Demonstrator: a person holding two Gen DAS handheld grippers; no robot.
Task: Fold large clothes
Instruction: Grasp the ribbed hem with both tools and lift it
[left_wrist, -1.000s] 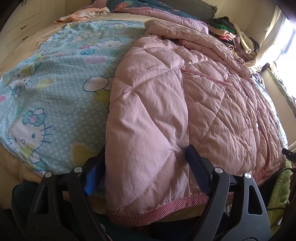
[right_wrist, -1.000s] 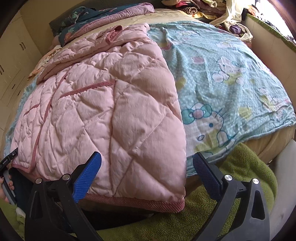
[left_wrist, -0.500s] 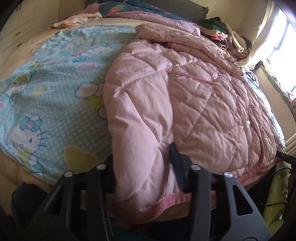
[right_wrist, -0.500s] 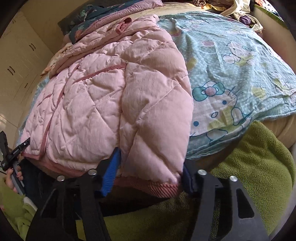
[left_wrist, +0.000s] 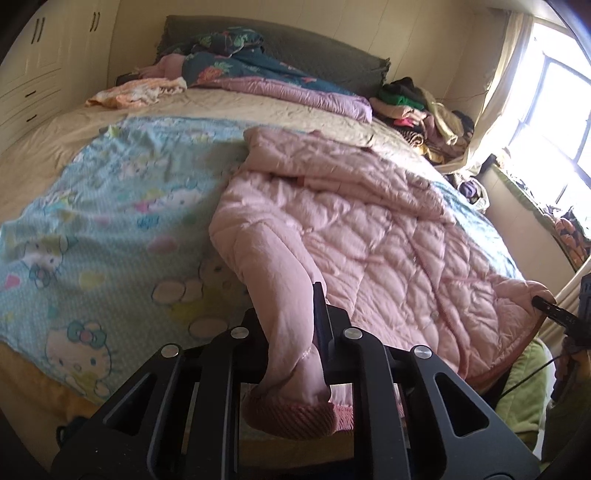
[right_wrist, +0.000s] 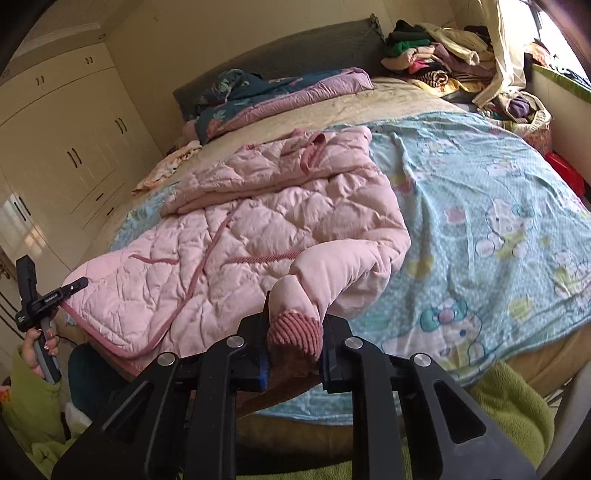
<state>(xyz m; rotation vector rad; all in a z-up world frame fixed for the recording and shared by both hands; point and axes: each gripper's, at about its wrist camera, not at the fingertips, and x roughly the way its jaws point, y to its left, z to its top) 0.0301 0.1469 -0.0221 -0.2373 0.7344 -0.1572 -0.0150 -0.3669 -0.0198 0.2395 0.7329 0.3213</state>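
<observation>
Nearest to me, my left gripper (left_wrist: 295, 328) is clamped on the bottom hem corner of the pink quilted jacket (left_wrist: 369, 229), with the ribbed hem band (left_wrist: 291, 417) bunched below the pads. My right gripper (right_wrist: 295, 332) is clamped the same way on the opposite corner, its ribbed edge (right_wrist: 295, 330) squeezed between the blue pads. In the right view I can see my other hand (right_wrist: 37, 343) holding the left tool at the far corner, so I judge that both bottom corners are pinched and held a little above the bed.

Just beyond the tongs, the jacket's body lies spread face up on the cartoon-print blue sheet (left_wrist: 92, 229), which covers the near part of the bed (left_wrist: 55, 136). The sleeves look laid in across the chest, though I cannot be sure how neatly. Farther up, the hood end (right_wrist: 314, 144) rests flat on the sheet.

By my reading, 0 lengthwise folds are finished: the grasp is made, and what is left is carrying the hem up toward the collar, laying it down, and perhaps 1 more fold. At the headboard sit a dark floral quilt (left_wrist: 240, 62) and a heap of clothes (left_wrist: 417, 107) that looks unfolded.
</observation>
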